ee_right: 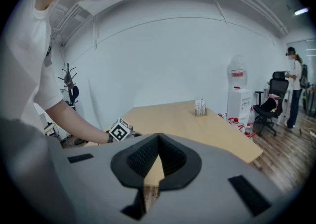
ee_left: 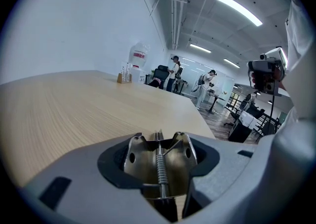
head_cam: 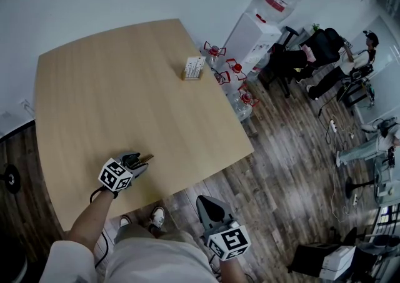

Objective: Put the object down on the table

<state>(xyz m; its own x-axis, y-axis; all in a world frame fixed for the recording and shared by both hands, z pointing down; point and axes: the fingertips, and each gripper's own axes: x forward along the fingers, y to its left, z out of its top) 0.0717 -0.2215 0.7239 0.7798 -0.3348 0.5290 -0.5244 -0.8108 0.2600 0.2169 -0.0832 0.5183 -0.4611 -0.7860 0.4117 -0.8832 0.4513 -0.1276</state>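
One step remains: we hold the steel-coloured metal spring clip (ee_left: 159,161) clamped in the left tool (head_cam: 144,160), low at the pale wooden surface (head_cam: 125,88), contact unclear, not yet released. Right tool (head_cam: 207,203) closed, empty, off the edge.

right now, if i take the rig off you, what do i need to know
Left gripper: shut on a metal spring-loaded tool, low over the near edge of the table. I cannot tell whether the tool touches the wood.
Right gripper: shut with nothing between its jaws, held off the table and over the floor.
Done: the tool is over the table.
Left to do: set the tool down on the wood, open the left jaws and draw back.
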